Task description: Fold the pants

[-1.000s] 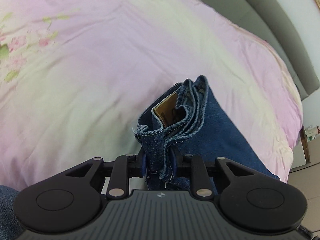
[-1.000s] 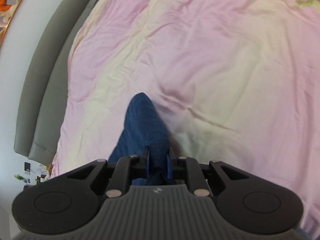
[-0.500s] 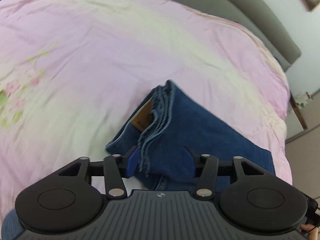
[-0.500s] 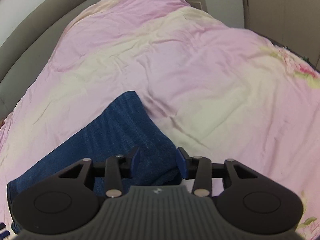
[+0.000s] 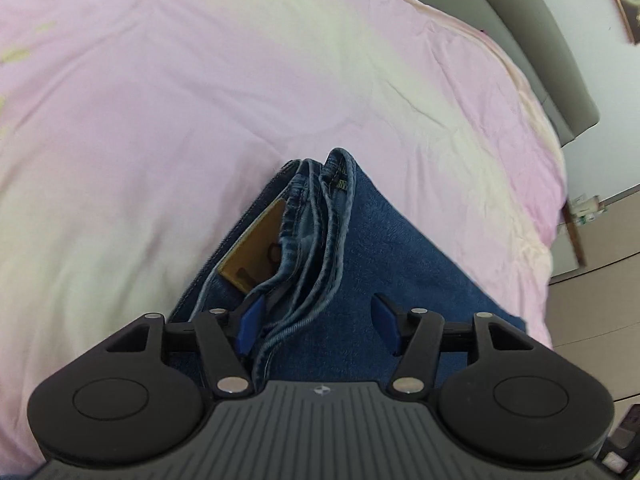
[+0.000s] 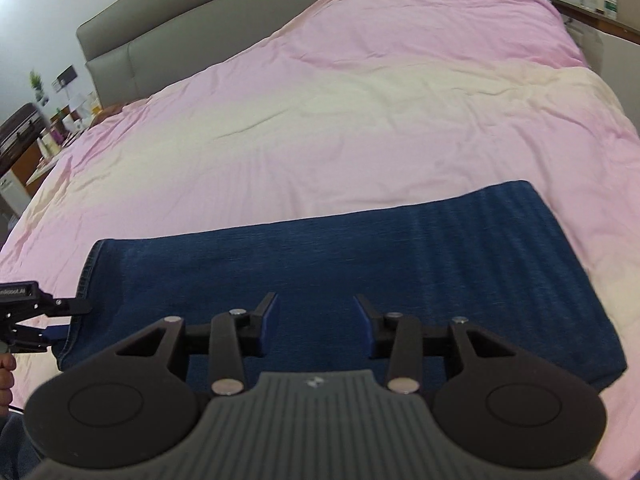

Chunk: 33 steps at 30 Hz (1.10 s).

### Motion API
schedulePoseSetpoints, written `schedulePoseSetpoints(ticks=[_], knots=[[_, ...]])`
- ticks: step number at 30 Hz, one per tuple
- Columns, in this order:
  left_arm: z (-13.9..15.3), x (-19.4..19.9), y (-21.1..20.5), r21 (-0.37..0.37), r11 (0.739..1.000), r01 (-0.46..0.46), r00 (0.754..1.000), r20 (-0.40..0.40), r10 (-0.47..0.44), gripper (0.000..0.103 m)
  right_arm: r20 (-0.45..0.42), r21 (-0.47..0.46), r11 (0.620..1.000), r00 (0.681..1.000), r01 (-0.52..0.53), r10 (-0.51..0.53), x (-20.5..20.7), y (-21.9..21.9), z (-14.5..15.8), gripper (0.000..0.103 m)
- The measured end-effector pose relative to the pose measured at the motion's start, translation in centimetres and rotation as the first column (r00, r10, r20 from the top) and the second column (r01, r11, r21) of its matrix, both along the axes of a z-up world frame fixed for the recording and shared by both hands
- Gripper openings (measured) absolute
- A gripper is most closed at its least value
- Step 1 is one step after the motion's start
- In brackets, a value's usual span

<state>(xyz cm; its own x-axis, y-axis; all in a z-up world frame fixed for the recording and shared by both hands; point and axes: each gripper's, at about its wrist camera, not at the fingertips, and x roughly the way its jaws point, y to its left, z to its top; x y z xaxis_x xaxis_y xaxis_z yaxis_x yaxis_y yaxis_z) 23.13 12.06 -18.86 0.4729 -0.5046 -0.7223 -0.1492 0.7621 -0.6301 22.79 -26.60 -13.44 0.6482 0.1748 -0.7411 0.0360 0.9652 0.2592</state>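
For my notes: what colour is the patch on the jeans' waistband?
Tan, a yellow-brown patch on dark blue jeans; the left wrist view shows it best.

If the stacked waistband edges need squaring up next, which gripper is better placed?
Probably left: the left gripper is open right over the jeans' waistband edges, while the right gripper sits over plain mid-fold denim.

open duvet (image 6: 360, 120) beyond jeans (image 6: 360, 264), headboard (image 6: 168, 44) behind

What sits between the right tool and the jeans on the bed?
Nothing visible: the right tool stands open directly over the folded jeans, only air between. The left tool sits at their far-left edge, out of the way.
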Motion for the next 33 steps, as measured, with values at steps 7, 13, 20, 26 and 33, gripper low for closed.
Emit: schedulePoseSetpoints(ticks=[7,13,20,26,33], knots=[[-2.8,1.9,2.5,-0.204,0.979,-0.028,0.999,-0.033,0.022,0.061,-0.033,-0.079,0.979,0.982,-0.189,0.187,3.2,6.4,-1.6,0.039],[-4.3,2.3,3.0,-0.337,0.941,-0.016,1.0,-0.005,0.015,0.059,-0.173,-0.128,0.971,0.969,-0.2,0.177,6.1,7.9,-5.7,0.041],[-3.2,2.6,3.6,-0.385,0.923,0.003,0.991,0.127,0.05,0.06,-0.167,-0.143,0.967,0.969,-0.209,0.185,6.1,8.1,-6.5,0.043],[-0.7,3.7,1.7,-0.215,0.973,0.078,0.968,0.25,-0.023,0.06,-0.168,-0.129,0.969,0.968,-0.211,0.188,6.1,7.8,-6.7,0.044],[3.6,1.4,-2.7,0.141,0.97,0.197,0.865,0.442,-0.24,0.029,-0.171,-0.121,0.97,0.967,-0.21,0.188,5.9,7.4,-6.7,0.045]])
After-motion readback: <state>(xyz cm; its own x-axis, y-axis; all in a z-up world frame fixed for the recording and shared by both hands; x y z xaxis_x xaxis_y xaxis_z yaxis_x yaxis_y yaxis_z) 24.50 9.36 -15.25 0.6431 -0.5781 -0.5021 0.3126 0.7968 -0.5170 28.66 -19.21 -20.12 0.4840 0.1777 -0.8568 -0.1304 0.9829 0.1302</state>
